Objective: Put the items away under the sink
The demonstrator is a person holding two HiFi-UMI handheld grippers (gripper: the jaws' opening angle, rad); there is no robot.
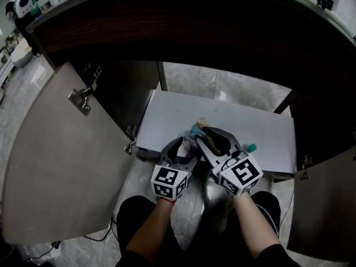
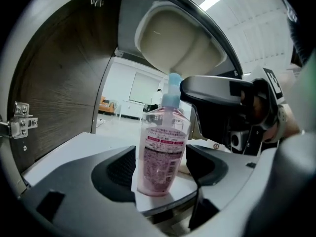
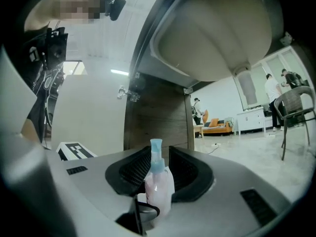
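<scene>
The left gripper (image 2: 162, 168) clamps a pink pump bottle (image 2: 160, 157) upright at the front edge of the white cabinet floor (image 1: 250, 129), the right gripper (image 3: 159, 164) with its jaws loose around the blue pump (image 3: 156, 149). Placement looks nearly done; next, let go without tipping it. Its label (image 2: 163, 143) is illegible; the counter (image 1: 183, 21) hides the cabinet's rear.

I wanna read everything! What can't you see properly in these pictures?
Bottle label print: left gripper view, too small, blurred.
Bottle body: head view, mostly hidden by left gripper and right gripper.
Whether left gripper presses it: left gripper view, unclear.
Back of the cabinet: head view, countertop covers it.
</scene>
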